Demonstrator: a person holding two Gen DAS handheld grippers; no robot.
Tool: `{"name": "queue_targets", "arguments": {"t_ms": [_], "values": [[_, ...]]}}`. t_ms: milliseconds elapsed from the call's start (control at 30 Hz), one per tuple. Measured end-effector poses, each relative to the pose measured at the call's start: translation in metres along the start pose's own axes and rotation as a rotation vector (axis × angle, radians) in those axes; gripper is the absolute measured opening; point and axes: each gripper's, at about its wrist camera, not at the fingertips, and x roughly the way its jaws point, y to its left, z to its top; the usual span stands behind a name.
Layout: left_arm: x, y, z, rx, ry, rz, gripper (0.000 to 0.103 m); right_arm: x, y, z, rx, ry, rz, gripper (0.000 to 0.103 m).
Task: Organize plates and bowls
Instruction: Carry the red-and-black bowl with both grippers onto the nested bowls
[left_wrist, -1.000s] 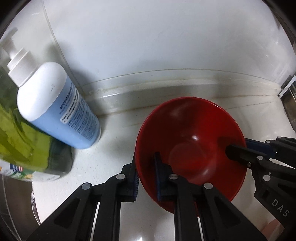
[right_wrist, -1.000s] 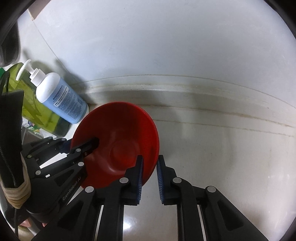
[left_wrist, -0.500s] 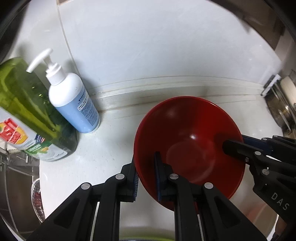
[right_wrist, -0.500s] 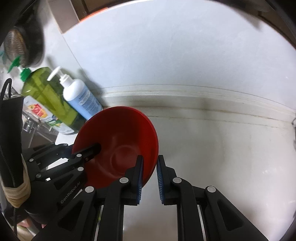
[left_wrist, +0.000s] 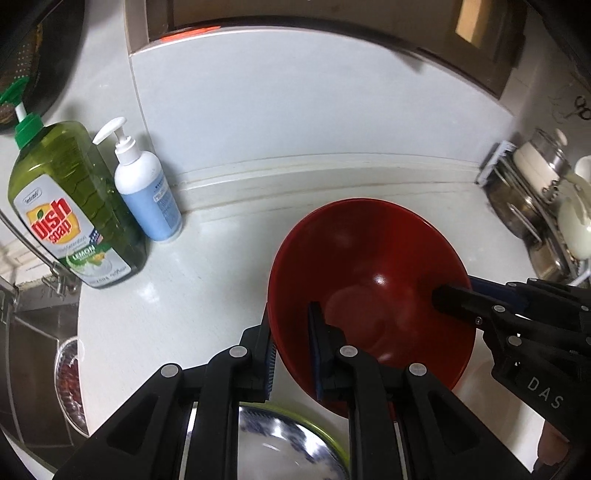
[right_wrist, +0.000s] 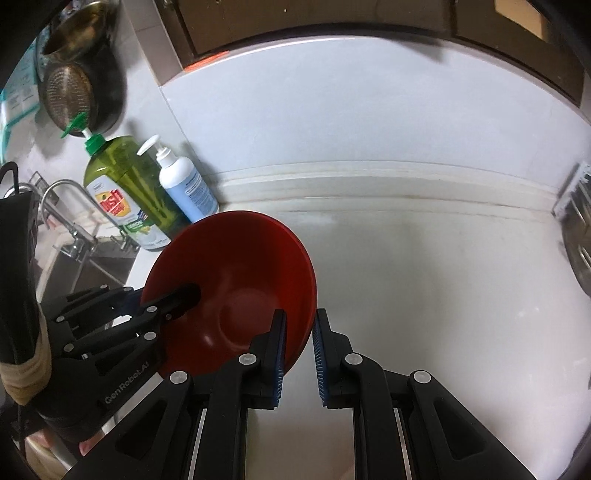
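Observation:
A red bowl (left_wrist: 373, 280) hangs tilted above the white counter (left_wrist: 207, 280), held from two sides. My left gripper (left_wrist: 293, 354) is shut on its near-left rim, one finger inside the bowl and one outside. My right gripper (right_wrist: 298, 354) is shut on the opposite rim of the red bowl (right_wrist: 236, 280); in the left wrist view it enters from the right. A plate (left_wrist: 291, 446) with a green rim and a blue pattern lies below my left gripper, mostly hidden by its fingers.
A green dish soap bottle (left_wrist: 70, 218) and a white-and-blue pump bottle (left_wrist: 147, 195) stand against the back wall at the left. A sink (left_wrist: 33, 332) with a faucet (right_wrist: 62, 206) lies further left. A metal rack (left_wrist: 539, 221) with containers stands at the right.
Both grippers have lifted the red bowl and drawn it back from the wall. The bottles look smaller and further off, and the patterned plate has come into view below.

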Motion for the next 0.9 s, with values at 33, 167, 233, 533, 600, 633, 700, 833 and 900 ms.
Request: {"name": "queue_targets", "arguments": {"t_ms": [33,167,233,533,600,633,700,833,900], "values": [[-0.003,-0.004,-0.003,0.0,-0.003,-0.011,0.017,-0.006,-0.002,-0.004,0.005,-0.005,-0.001,0.016],[-0.025,-0.024,-0.016,0.017,-0.022,-0.033,0.018,-0.027,-0.007,-0.021,0.009,-0.027,-0.014,0.016],[-0.033,-0.033,-0.022,0.027,-0.026,-0.045,0.018,-0.036,-0.01,-0.03,0.017,-0.036,-0.02,0.016],[-0.055,-0.076,-0.045,0.109,-0.041,-0.089,0.019,-0.074,-0.032,-0.07,0.063,-0.06,-0.062,0.016],[-0.057,-0.087,-0.05,0.129,-0.04,-0.102,0.019,-0.082,-0.038,-0.08,0.079,-0.062,-0.075,0.016],[-0.058,-0.091,-0.052,0.137,-0.037,-0.11,0.019,-0.084,-0.041,-0.083,0.083,-0.063,-0.081,0.016],[-0.059,-0.101,-0.057,0.153,-0.03,-0.124,0.019,-0.09,-0.048,-0.091,0.1,-0.064,-0.092,0.016],[-0.056,-0.12,-0.065,0.183,-0.01,-0.145,0.019,-0.1,-0.06,-0.108,0.123,-0.059,-0.117,0.016],[-0.054,-0.128,-0.069,0.196,0.001,-0.151,0.019,-0.104,-0.066,-0.115,0.134,-0.055,-0.124,0.016]]}}
